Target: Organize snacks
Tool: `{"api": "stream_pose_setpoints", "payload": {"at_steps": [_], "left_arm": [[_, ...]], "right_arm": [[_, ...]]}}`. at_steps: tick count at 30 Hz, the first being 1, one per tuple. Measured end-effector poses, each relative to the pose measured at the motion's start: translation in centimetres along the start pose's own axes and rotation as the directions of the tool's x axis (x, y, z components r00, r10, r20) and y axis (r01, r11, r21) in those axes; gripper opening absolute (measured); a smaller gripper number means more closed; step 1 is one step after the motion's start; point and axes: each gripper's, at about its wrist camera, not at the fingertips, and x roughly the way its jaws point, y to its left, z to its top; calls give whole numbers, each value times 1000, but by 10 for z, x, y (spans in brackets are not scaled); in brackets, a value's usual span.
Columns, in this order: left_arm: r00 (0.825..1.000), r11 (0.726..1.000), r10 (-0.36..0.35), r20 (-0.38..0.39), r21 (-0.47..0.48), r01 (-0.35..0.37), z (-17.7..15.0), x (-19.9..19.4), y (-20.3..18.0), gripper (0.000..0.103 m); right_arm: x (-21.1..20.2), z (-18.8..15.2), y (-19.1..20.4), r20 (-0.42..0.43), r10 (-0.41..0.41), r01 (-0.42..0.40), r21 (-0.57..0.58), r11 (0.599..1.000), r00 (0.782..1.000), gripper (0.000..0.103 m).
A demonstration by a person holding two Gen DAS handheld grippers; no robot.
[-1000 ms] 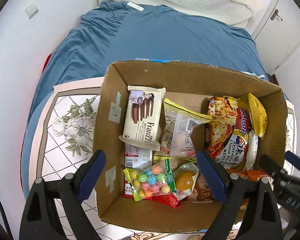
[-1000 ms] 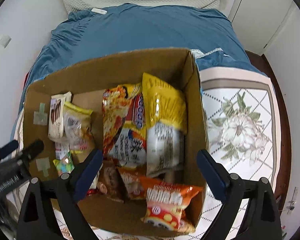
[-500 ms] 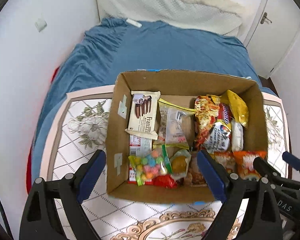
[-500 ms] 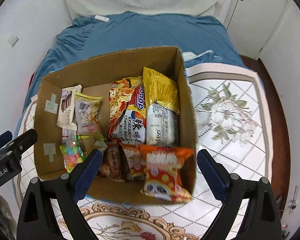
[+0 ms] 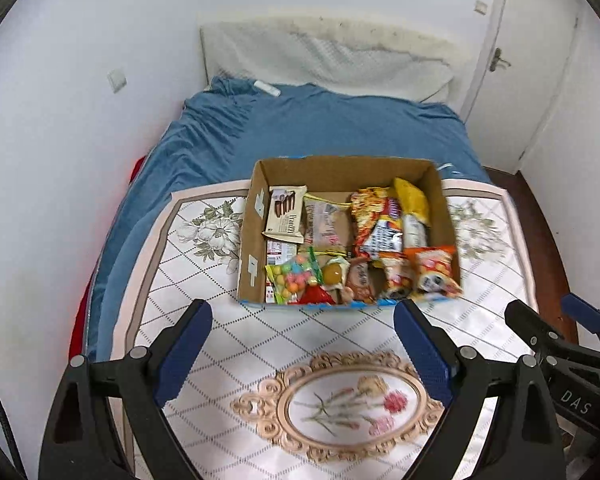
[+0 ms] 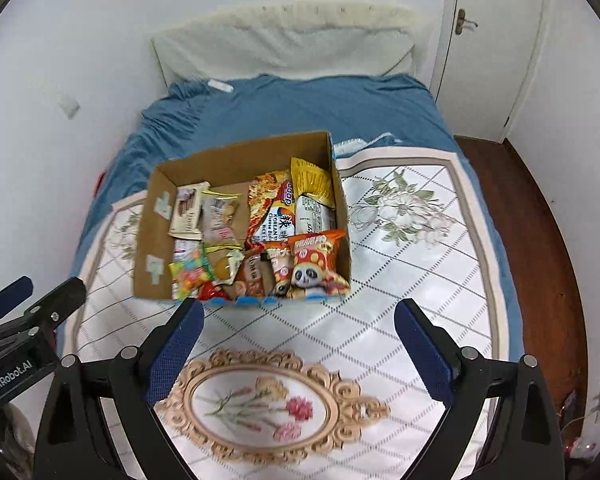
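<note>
A brown cardboard box (image 5: 252,236) sits on a floral table, also in the right wrist view (image 6: 152,236). It holds several snack packets: a white wafer pack (image 5: 285,218), a bag of coloured candy balls (image 5: 294,278), a noodle pack (image 5: 376,224), a yellow bag (image 5: 410,200) and an orange panda packet (image 5: 434,272), (image 6: 316,264). My left gripper (image 5: 304,344) is open and empty, well back from the box. My right gripper (image 6: 296,344) is open and empty, also back from the box; it shows at the right edge of the left wrist view (image 5: 556,320).
The table (image 5: 340,360) has a white diamond-patterned top with a flower medallion (image 6: 260,400). A blue-sheeted bed (image 5: 320,128) lies behind the box. White walls stand left and behind, a door (image 6: 492,40) at the back right. Wooden floor (image 6: 540,260) is on the right.
Both grippers have pulled back and up from over the box, so the box looks smaller and the table's front shows. Both stay open and empty.
</note>
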Motion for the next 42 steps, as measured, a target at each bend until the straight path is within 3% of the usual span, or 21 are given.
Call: {"api": "stream_pose_setpoints", "payload": {"at_steps": [13,22,30,34,36,42], "left_arm": [[996,1000,-24,90,13,23,-51,-147,-7,93],[990,1000,-3,144,19,0,-77,-212,-5,93],[985,1000,-6,172,17,3,-85,-235,-5,93],[986,1000,1,169,15,-3,-82,-227,-5,93],[985,1000,6,175,12,-8,-81,-225,-4,102],[983,999,25,181,15,-28,-73,-209,-6,103]], "right_arm": [[-179,-66,-11,141,43,-43,-8,999,989,98],[-259,-108,-19,164,70,-69,-9,998,984,99],[-293,-121,-23,193,74,-73,-10,997,979,99],[-290,-119,-23,205,72,-73,-2,997,976,101],[-288,-117,-22,215,64,-65,-3,998,975,101],[-273,-104,-17,231,34,-33,-6,999,972,101]]}}
